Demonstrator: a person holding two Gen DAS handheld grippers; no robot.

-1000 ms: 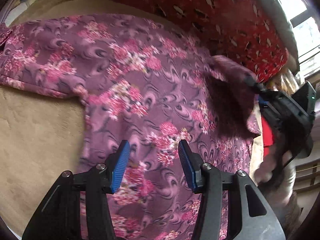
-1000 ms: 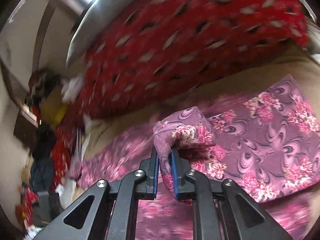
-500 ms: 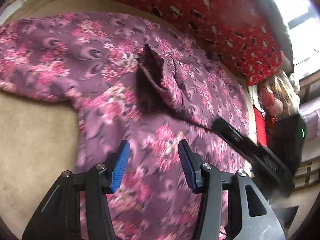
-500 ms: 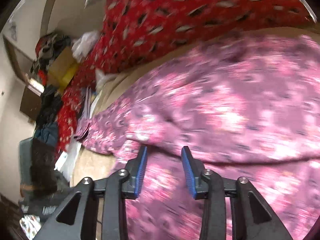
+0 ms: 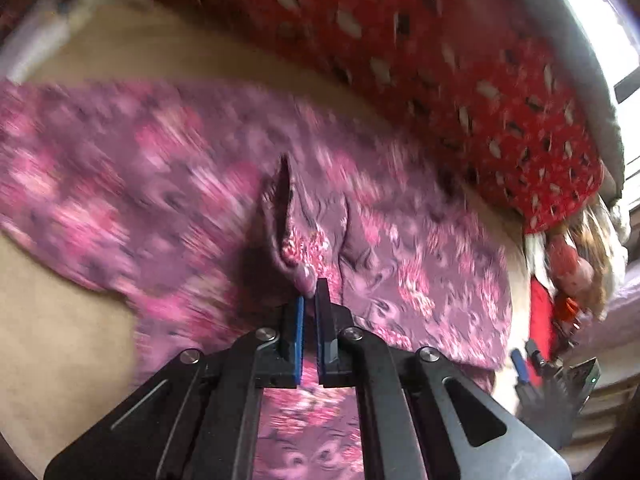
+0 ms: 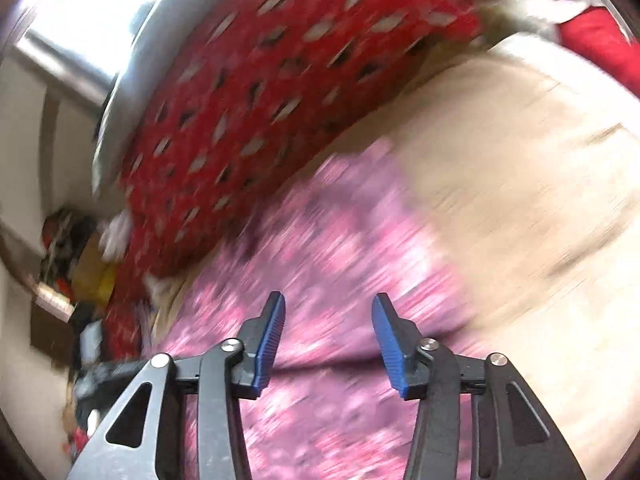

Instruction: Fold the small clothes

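A purple garment with pink flowers [image 5: 168,184] lies spread on a beige bed cover [image 5: 52,340]. My left gripper [image 5: 310,300] is shut on a raised fold of the garment [image 5: 296,248] near its middle. The right gripper shows at the lower right of the left wrist view [image 5: 520,364]. In the right wrist view, my right gripper [image 6: 328,312] is open and empty above the garment [image 6: 320,264], which is blurred by motion.
A red patterned blanket [image 5: 440,60] lies along the far side of the bed, also in the right wrist view [image 6: 256,80]. Beige cover [image 6: 520,168] lies right of the garment. Clutter and clothes [image 6: 80,264] sit beyond the bed's left end. A window [image 5: 600,20] is behind.
My right gripper let go of the fold, opened wider and pulled back. My left gripper moved in and shut on the fold.
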